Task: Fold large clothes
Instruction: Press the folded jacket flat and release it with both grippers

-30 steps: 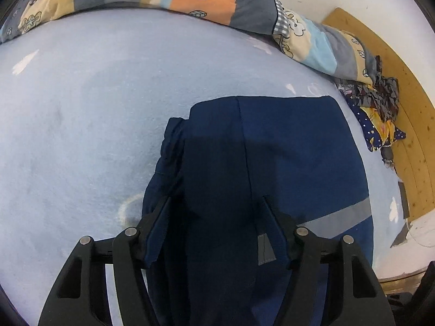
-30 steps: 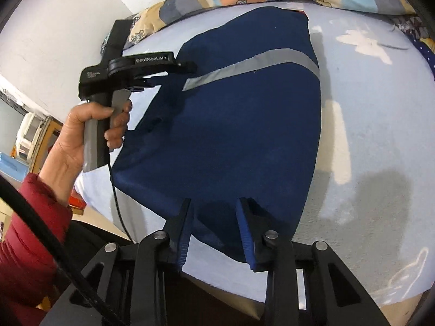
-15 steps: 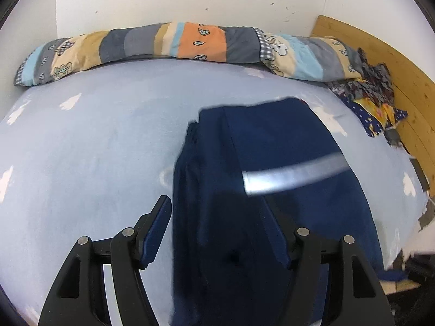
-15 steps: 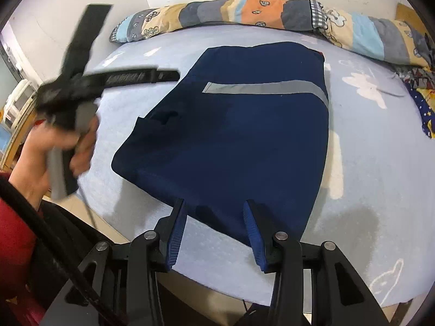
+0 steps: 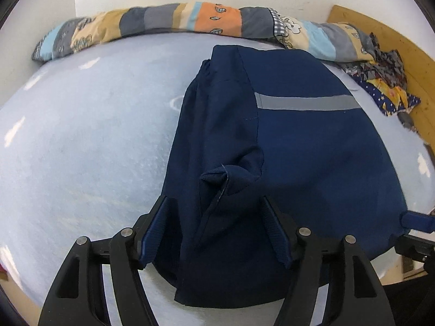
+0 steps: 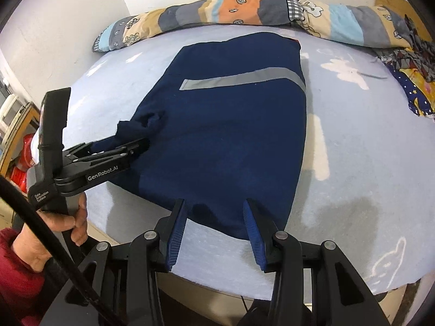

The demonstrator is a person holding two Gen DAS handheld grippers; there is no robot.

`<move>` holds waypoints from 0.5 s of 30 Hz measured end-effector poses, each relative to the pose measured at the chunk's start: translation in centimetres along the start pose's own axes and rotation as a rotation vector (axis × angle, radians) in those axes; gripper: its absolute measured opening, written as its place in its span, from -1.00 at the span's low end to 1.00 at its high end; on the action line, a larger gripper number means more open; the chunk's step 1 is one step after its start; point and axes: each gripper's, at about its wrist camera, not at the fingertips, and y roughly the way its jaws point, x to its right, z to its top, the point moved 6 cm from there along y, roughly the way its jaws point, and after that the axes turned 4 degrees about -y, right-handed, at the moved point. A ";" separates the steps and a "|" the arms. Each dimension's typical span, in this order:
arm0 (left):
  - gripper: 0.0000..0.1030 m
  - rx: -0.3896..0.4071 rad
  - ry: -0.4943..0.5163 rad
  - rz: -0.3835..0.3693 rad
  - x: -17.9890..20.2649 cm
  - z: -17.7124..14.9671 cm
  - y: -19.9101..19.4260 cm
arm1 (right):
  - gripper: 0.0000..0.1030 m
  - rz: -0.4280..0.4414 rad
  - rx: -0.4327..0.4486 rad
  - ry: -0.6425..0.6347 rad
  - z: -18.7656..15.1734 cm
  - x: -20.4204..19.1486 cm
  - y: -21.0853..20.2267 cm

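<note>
A navy garment [image 6: 231, 135] with a grey reflective stripe [image 6: 242, 77] lies folded flat on the bed.

Bare bed sheet [image 5: 81, 146] beside navy garment [image 5: 299, 163]

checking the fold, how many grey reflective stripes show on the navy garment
1. The grey reflective stripe runs across the far half of the navy garment, toward the patchwork quilt. Others may be hidden inside the folds.

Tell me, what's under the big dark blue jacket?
The dark blue jacket lies on a pale blue bed sheet, which shows all round it. Anything beneath its folded layers is covered.
</note>
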 end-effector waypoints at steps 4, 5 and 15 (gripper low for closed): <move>0.43 0.030 0.026 0.046 0.2 -0.4 0.0 | -0.09 -0.009 0.005 0.001 -0.2 0.0 0.2; 0.45 0.035 0.028 0.052 0.2 -0.4 -0.1 | -0.09 -0.009 0.006 0.004 -0.2 0.0 0.2; 0.46 0.058 0.038 0.082 0.1 -0.5 -0.9 | -0.09 -0.008 0.026 0.028 -0.3 0.0 -0.2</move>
